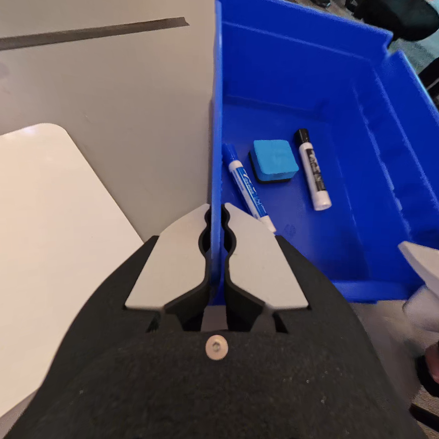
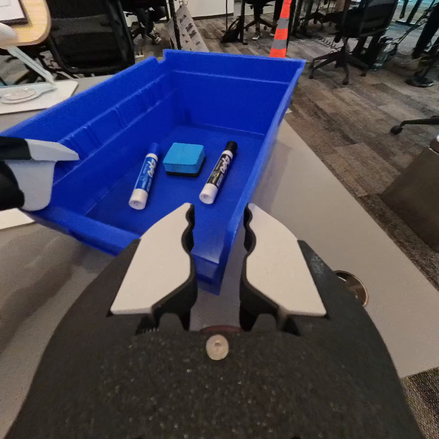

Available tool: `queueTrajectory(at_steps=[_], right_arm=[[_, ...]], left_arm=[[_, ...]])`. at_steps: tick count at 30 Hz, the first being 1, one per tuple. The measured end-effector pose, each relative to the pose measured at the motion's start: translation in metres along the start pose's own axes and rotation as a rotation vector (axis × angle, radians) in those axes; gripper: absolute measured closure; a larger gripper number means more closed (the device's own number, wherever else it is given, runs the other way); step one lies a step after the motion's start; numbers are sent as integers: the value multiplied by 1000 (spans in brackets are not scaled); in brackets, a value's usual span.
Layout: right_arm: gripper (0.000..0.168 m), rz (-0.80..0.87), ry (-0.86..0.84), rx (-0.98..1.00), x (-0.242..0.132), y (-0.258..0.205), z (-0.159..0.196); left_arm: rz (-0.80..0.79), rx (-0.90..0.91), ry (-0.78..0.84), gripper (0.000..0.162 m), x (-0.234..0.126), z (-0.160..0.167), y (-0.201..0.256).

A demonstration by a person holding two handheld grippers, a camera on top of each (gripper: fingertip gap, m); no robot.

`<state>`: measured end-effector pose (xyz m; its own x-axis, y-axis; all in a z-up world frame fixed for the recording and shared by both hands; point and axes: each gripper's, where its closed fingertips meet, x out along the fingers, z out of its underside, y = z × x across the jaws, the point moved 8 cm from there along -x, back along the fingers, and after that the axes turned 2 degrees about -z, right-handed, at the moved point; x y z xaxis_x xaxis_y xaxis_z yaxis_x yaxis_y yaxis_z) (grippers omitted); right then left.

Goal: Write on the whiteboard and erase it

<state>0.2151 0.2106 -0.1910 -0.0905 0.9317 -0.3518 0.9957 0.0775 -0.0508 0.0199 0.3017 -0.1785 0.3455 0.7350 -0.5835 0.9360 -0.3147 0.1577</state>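
i judge the task barely begun: nothing is written, nothing erased, and every tool lies untouched in the blue bin (image 2: 261,152). my left claw (image 1: 216,211) is pinched narrow on the bin's left wall, one finger outside and one inside, gripping the plastic. my right claw (image 2: 218,213) hangs with its jaws apart and empty, straddling the bin's near right corner without closing on it.

on the bin floor the blue marker (image 2: 144,177) lies close to the left wall, the black marker (image 2: 219,172) toward the right wall, and the blue eraser (image 2: 184,158) between them, apart from both. all three sit in the middle stretch of the floor, caps pointing at the far wall. the whiteboard (image 1: 47,202) lies flat on the table (image 1: 142,95), just left of the bin, its rounded far corner near the bin's left wall; the part i can see carries no marks.

left to do, as i judge it: take a marker, uncap it, write, then fetch the eraser and wipe.

for room: the bin walls stand tall, so i expect my right claw must come down from above. the blue marker hugs the left wall and my left finger inside covers its tail end; the black marker has more open floor around it. the table's right edge runs close by the bin's right wall.
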Motion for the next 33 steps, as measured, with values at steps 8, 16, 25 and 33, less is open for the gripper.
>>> queueTrajectory(at_steps=[8,16,25,33], right_arm=[[165,97,-67,31,-2,7,-5],[165,24,-9,23,-11,-46,-21],[164,-279,16,-61,-8,-217,-35],[164,-492,-55,-169,-10,-333,-5]], left_arm=[[-70,63,5,156,-20,13,4],[-151,61,60,156,-75,18,-38],[-441,-36,109,157,-203,36,-174],[-575,-164,53,157,-270,96,-262]])
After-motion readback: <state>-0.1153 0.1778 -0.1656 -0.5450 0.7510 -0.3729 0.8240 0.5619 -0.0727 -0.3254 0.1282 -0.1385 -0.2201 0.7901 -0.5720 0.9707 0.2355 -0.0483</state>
